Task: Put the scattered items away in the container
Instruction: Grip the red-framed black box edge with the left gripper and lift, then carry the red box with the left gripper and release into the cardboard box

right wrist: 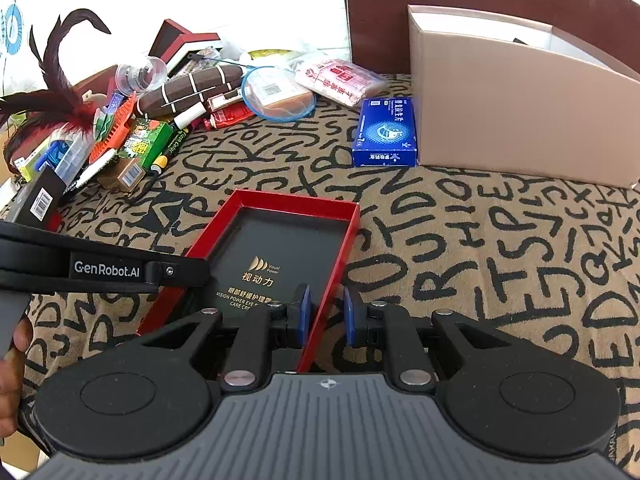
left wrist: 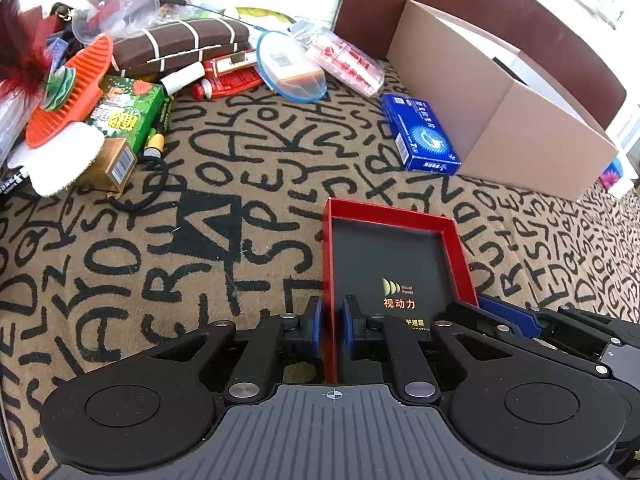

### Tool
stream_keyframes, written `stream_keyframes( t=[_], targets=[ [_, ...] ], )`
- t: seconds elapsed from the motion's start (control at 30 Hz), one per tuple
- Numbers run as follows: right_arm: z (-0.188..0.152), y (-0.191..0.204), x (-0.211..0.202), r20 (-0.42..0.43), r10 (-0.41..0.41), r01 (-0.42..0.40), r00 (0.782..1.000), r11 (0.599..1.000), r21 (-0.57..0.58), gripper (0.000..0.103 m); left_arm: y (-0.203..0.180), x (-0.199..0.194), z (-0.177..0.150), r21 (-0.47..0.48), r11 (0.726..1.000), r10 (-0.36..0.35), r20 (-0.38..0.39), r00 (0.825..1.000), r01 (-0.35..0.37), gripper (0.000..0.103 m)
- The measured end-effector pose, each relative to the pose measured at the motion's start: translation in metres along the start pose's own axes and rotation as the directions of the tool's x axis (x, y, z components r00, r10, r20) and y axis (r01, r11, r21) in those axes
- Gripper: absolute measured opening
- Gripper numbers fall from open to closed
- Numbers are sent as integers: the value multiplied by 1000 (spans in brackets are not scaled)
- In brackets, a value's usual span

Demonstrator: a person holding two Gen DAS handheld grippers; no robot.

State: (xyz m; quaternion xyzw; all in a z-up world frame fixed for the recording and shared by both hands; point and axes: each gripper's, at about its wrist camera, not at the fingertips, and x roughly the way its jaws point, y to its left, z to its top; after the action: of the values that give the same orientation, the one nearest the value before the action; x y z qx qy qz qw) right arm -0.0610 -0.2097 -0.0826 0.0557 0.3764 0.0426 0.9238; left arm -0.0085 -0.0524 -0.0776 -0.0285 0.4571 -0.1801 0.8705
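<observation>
Open carpet mid-scene, clutter at both far corners

Patterned carpet lies bare between the far-left pile and far-right cardboard box; blue box beside it.

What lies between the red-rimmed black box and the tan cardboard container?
Only bare lettered rug separates the red-rimmed black box from the tan cardboard container, seen in both wrist views.

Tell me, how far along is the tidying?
Barely started, it seems. Done: nothing that I can see; little of the inside of the cardboard box shows. In hand: both grippers straddle walls of the red tray, left gripper on its left wall, right gripper on its right wall. Left: the blue box beside the cardboard box and the whole pile at the back.
</observation>
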Motion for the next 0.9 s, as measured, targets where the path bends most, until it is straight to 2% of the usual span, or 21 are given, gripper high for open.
stream_keyframes(
  t=[0.07, 0.13, 0.23, 0.33, 0.4, 0.57, 0.73, 0.9],
  targets=[
    [0, 0, 0, 2, -3, 3, 1000, 1000, 5, 20, -2, 0, 0, 17, 1000, 7, -1, 1000, -7, 10],
    [-1, -1, 0, 10, -11, 11, 1000, 1000, 10, 16, -3, 0, 0, 16, 1000, 6, -2, 1000, -6, 9],
    [-1, -1, 0, 14, -14, 14, 1000, 1000, 16, 15, -1, 2, 0, 1, 1000, -1, -1, 1000, 1, 17],
    [-1, -1, 1, 16, -15, 15, 1000, 1000, 20, 15, -2, 4, 1, 11, 1000, 0, 2, 1000, 0, 18],
    [-1, -1, 2, 18, -16, 15, 1000, 1000, 22, 15, -3, 5, 1, 20, 1000, 5, 5, 1000, -5, 16],
    [-1, 0, 3, 20, -12, 12, 1000, 1000, 16, 10, -7, 0, -1, 33, 999, 22, 6, 1000, -22, 3],
    [0, -6, -5, 20, -8, 8, 1000, 1000, 20, 8, -11, -10, -1, 30, 1000, 3, 19, 1000, -4, 1],
    [8, -8, -18, 69, -20, 19, 997, 1000, 14, 8, -21, -23, 14, 33, 999, -18, 62, 998, 16, 1]
  ],
)
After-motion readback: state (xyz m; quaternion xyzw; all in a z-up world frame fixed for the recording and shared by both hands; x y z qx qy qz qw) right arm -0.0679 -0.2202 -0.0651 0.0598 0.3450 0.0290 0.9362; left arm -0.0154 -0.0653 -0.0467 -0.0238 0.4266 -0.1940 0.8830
